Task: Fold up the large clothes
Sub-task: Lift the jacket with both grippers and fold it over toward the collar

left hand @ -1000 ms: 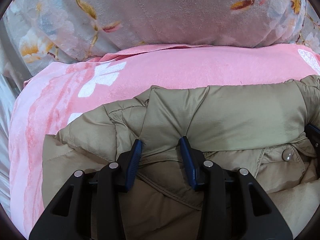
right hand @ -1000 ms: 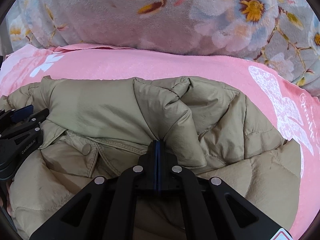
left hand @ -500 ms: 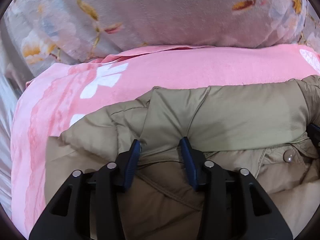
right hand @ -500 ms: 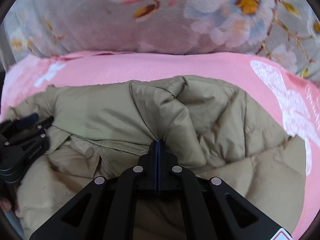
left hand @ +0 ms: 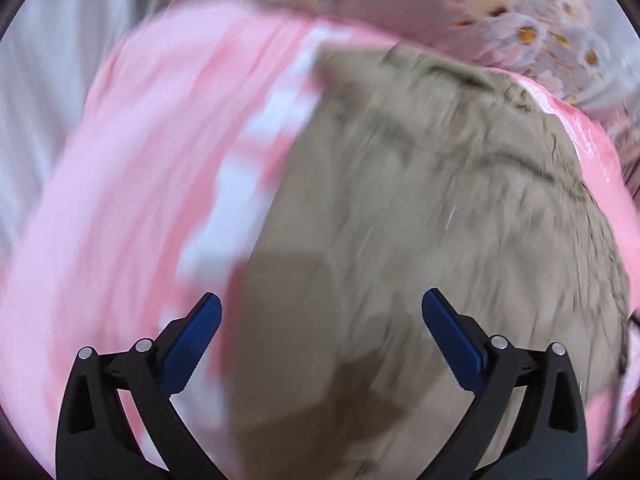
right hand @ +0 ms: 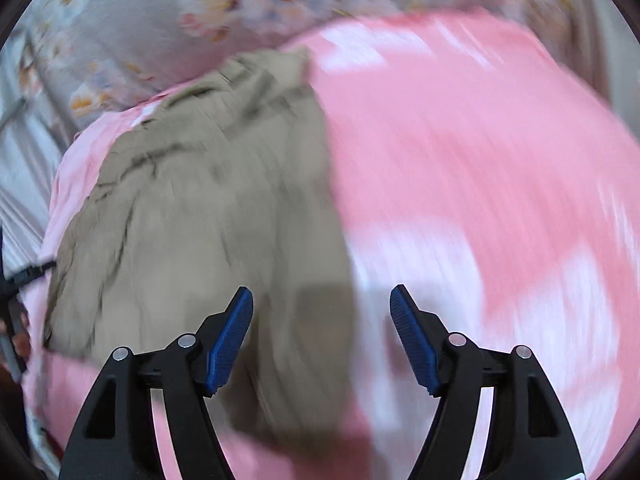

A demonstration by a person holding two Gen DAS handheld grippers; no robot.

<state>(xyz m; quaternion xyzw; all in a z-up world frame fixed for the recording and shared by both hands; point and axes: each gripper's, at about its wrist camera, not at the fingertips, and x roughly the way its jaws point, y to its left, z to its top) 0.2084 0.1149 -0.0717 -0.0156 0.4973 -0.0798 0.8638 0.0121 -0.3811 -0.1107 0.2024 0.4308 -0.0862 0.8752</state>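
Observation:
Both views are smeared by fast motion. An olive-tan padded jacket lies folded on a pink blanket. In the left wrist view my left gripper hangs over the jacket's near left edge, its jaws opening wide, blue pads clear of the cloth. In the right wrist view the jacket fills the left half. My right gripper hovers above its right edge, jaws opening, nothing pressed between the pads. The pink blanket spreads to the right.
A grey flowered quilt lies bunched behind the jacket, also across the top of the right wrist view as the flowered quilt. White fabric shows at the far left. Part of the other black gripper pokes in at the left edge.
Both grippers let go of the jacket's collar area and opened. Both swept back quickly towards the near end of the jacket, the left over its left edge, the right over its right edge.

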